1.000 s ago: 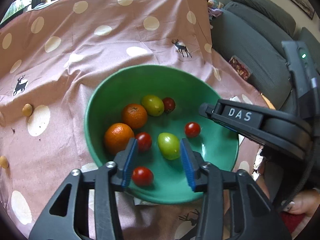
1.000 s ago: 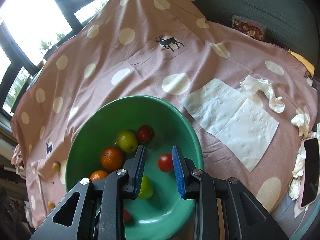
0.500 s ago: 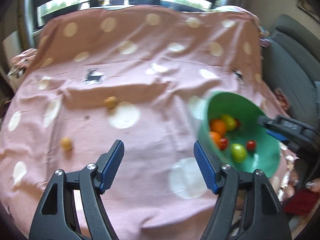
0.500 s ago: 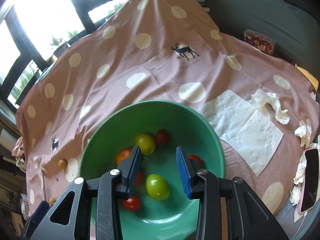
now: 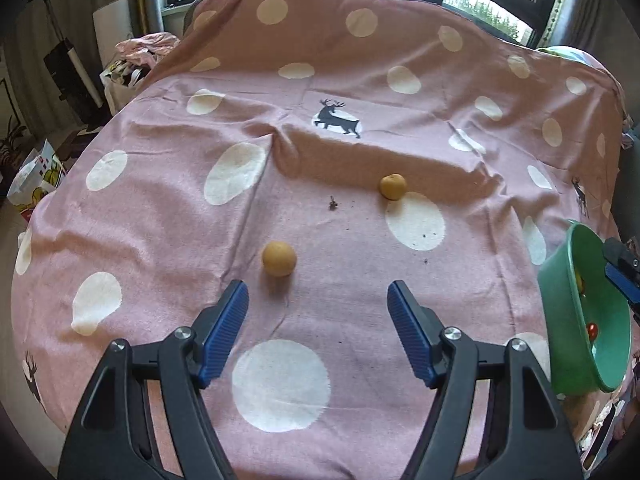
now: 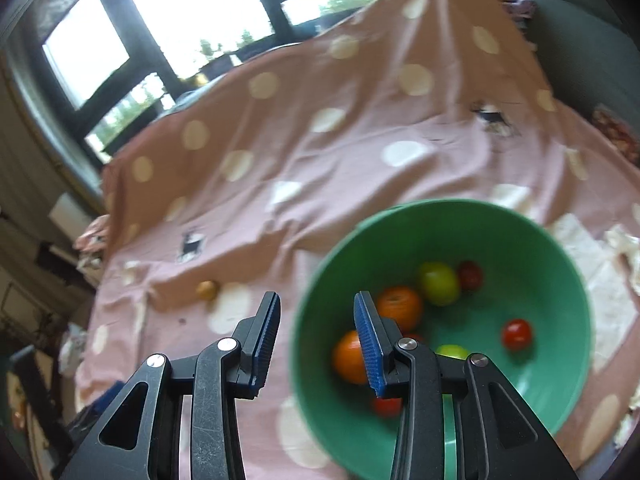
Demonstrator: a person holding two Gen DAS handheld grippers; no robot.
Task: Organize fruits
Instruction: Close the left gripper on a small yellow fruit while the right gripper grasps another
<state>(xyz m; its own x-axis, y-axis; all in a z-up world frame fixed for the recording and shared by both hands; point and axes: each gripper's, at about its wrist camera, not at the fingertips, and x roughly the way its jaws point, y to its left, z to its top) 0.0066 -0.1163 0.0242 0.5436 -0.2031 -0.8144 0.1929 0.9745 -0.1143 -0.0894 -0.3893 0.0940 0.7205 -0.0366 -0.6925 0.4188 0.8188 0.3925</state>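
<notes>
A green bowl (image 6: pixel 560 380) holds two oranges (image 6: pixel 400 306), two green fruits (image 6: pixel 438 283) and several red cherry tomatoes (image 6: pixel 517 334). It shows at the right edge in the left wrist view (image 5: pixel 560 300). Two small yellow fruits lie on the pink dotted cloth: one (image 5: pixel 279 258) just ahead of my left gripper (image 5: pixel 316 312), one (image 5: pixel 393 187) farther back, which is probably the one seen in the right wrist view (image 6: pixel 207 290). My left gripper is wide open and empty. My right gripper (image 6: pixel 316 332) is open and empty over the bowl's left rim.
The pink cloth (image 5: pixel 360 100) with white dots and deer prints covers the table. White paper napkins (image 6: pixel 600 280) lie right of the bowl. A grey sofa (image 6: pixel 592 40) is at the right. Bags and clutter (image 5: pixel 36 176) sit on the floor at the left.
My left gripper has swung left, away from the bowl, and opened wide over the cloth near the yellow fruits. My right gripper has shifted left over the bowl's rim and opened wider.
</notes>
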